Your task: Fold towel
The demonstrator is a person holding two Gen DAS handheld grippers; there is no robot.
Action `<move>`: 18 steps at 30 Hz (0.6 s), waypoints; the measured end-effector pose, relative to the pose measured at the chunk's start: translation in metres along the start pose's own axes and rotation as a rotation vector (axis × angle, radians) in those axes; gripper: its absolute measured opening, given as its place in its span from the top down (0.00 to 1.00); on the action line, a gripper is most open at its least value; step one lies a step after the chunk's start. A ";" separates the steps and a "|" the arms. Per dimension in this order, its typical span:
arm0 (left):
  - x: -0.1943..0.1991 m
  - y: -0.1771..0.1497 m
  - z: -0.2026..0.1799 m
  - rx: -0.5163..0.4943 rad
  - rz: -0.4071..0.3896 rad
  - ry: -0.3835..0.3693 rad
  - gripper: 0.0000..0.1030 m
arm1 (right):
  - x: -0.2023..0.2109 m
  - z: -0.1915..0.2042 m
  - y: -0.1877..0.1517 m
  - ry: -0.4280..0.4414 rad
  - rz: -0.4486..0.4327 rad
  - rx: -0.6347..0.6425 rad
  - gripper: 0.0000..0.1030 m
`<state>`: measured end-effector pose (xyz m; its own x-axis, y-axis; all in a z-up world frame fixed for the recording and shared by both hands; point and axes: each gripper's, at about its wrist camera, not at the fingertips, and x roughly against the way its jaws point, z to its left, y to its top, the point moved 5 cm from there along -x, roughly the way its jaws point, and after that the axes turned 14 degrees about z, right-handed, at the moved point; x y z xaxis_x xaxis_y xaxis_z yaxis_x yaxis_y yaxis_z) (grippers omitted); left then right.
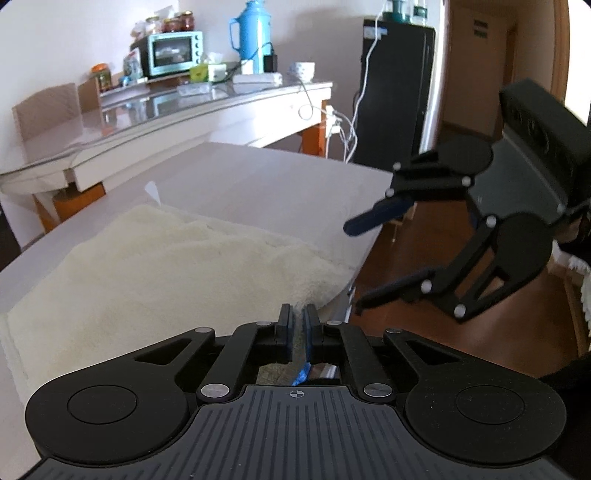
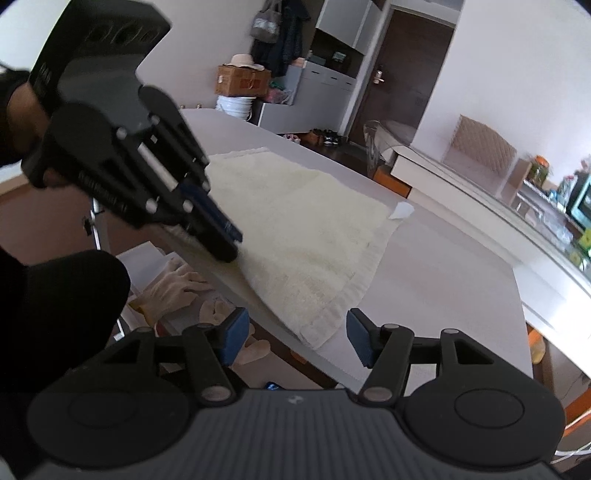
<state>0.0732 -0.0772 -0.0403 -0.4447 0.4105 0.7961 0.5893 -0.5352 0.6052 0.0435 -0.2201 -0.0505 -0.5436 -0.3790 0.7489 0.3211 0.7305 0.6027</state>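
A cream fluffy towel (image 1: 173, 266) lies on a white table (image 1: 258, 181), its near edge at the table's front edge. It also shows in the right wrist view (image 2: 303, 229), spread flat with a small white tag (image 2: 402, 211) at a far corner. My left gripper (image 1: 298, 317) is shut on the towel's near edge; in the right wrist view it (image 2: 225, 243) sits at the towel's left side. My right gripper (image 2: 295, 336) is open, its jaws either side of the towel's near corner, just off the table edge. In the left wrist view it (image 1: 354, 262) hovers open to the right.
A second table (image 1: 207, 107) behind carries a toaster oven (image 1: 173, 51), a blue thermos (image 1: 251, 31) and jars. A black fridge (image 1: 395, 92) stands at the right. Below the table edge lie white gloves (image 2: 177, 288). Wooden floor (image 1: 406, 332) is at the right.
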 end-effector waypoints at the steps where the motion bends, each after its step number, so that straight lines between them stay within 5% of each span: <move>1: 0.001 0.001 0.001 0.002 -0.004 0.000 0.94 | -0.001 0.001 0.001 -0.004 -0.001 0.017 0.38; 10: 0.008 0.007 0.011 0.045 -0.041 -0.033 0.94 | -0.008 0.012 0.015 0.026 -0.061 0.053 0.37; 18: 0.012 0.006 0.019 0.075 -0.054 -0.065 0.94 | -0.022 0.013 0.022 -0.036 -0.069 0.078 0.42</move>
<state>0.0844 -0.0621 -0.0274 -0.4341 0.4859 0.7586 0.6156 -0.4548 0.6436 0.0522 -0.1886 -0.0569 -0.5905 -0.4104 0.6949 0.2213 0.7457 0.6284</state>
